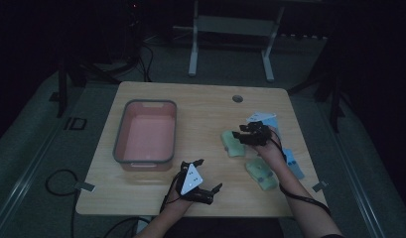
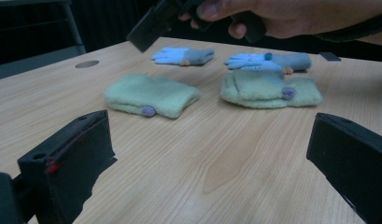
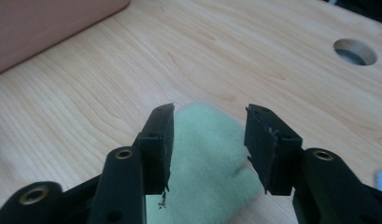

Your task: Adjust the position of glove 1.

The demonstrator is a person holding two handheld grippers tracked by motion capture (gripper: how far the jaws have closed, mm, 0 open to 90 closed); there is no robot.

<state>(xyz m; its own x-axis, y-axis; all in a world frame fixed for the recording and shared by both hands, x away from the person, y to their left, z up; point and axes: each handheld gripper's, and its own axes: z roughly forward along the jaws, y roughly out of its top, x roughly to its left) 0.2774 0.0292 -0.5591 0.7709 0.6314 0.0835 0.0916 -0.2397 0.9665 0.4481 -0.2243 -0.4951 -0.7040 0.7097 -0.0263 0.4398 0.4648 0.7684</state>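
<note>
The right gripper (image 3: 209, 140) is hanging right over the pale green fuzzy mitten (image 3: 202, 163), its jaws standing apart and straddling the rounded end, not yet pressing, likely lining up a pinch. The left gripper (image 2: 212, 163) is idling wide apart, low over bare table (image 2: 226, 154), probably waiting.

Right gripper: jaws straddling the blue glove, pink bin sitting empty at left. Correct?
Not the blue glove. In the right gripper view the right gripper has its jaws either side of a green glove. The pink bin is empty, at left.
</note>
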